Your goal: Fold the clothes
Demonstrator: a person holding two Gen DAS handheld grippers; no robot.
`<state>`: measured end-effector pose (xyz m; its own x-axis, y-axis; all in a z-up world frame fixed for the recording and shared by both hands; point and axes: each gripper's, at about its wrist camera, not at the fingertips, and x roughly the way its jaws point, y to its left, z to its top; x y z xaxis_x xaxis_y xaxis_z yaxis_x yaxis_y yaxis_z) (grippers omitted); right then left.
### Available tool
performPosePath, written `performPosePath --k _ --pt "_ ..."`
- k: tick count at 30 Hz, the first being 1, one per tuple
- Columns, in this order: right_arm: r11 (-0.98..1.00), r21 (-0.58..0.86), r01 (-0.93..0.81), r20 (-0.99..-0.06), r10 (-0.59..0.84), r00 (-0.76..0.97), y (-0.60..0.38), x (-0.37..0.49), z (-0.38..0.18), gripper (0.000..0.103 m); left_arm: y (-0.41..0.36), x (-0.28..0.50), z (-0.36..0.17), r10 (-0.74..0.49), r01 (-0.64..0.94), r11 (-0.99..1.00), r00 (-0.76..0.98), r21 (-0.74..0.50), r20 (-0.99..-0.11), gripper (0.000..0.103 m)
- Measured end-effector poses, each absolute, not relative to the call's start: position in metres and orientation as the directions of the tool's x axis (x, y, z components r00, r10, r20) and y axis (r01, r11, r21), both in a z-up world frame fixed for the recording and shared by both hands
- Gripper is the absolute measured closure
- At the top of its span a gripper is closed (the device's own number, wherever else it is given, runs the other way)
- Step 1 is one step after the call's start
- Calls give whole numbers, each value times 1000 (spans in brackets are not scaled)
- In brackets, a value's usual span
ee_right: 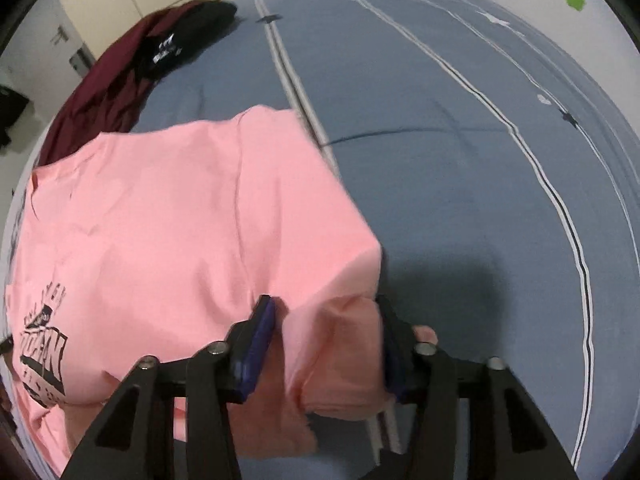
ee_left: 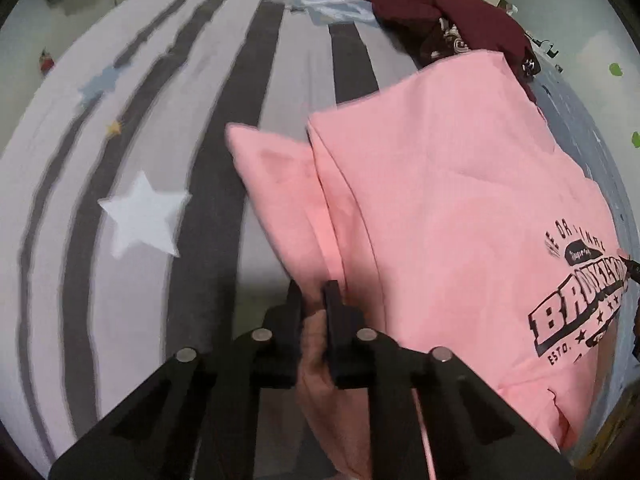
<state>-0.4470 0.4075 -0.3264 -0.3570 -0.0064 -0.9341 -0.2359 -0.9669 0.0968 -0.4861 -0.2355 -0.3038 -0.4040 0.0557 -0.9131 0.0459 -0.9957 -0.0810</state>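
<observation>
The left gripper (ee_left: pixel 314 292) has its two black fingers pressed almost together, pinching a fold of the pink T-shirt (ee_left: pixel 440 200) at its edge; the cloth rises from the fingertips toward one o'clock. A bit of a hand (ee_left: pixel 316 344) shows between the finger bases. At nine o'clock from the tips lies a white star (ee_left: pixel 140 216) printed on the grey-and-white striped bedspread (ee_left: pixel 224 80). At three o'clock the shirt's black lettering (ee_left: pixel 576 312) shows. Far off at one o'clock a maroon garment (ee_left: pixel 440 16) lies bunched just beyond the shirt's far edge.

The right gripper (ee_right: pixel 326 312) has its blue-padded fingers spread part way, with a bunched sleeve of the pink T-shirt (ee_right: pixel 180 220) between them. The right pad touches the cloth; whether the left pad presses it I cannot tell. The shirt spreads from the tips toward ten o'clock over the blue bedspread (ee_right: pixel 440 140), its print at nine o'clock. The maroon garment (ee_right: pixel 104 92) lies at eleven o'clock with a black garment (ee_right: pixel 192 32) on it.
</observation>
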Motion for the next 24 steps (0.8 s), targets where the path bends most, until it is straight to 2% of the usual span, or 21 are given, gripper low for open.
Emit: performPosePath --k 1,3,8,11,14,17,19,24 --pt "-969 91 -231 -934 -2 -357 406 -449 -327 84 -242 -483 -286 30 59 -996 -446 -63 -895 97" --pt "-969 86 -233 -931 6 -366 407 -450 -324 90 -261 -477 -258 -11 98 -994 -502 -45 -865 98" --pt "-965 77 -250 -919 29 -394 410 -449 -315 92 -320 -469 -231 -162 223 -973 -501 54 -850 97" --pt "-961 88 -262 -914 27 -404 412 -449 -315 92 -337 -457 -247 -260 280 -949 -435 145 -862 97" --pt "-957 92 -276 -914 28 -404 414 -446 -314 90 -343 -439 -251 -230 355 -932 -405 80 -885 97" --pt "-958 103 -268 -907 20 -420 417 -441 -308 83 -322 -409 -251 -171 355 -935 -420 12 -891 96" --pt "-958 101 -268 -899 27 -437 418 -436 -303 77 -295 -389 -252 -118 332 -943 -438 -39 -891 91" --pt "-969 103 -223 -868 22 -495 416 -408 -285 73 -223 -346 -262 26 287 -940 -476 -183 -879 68"
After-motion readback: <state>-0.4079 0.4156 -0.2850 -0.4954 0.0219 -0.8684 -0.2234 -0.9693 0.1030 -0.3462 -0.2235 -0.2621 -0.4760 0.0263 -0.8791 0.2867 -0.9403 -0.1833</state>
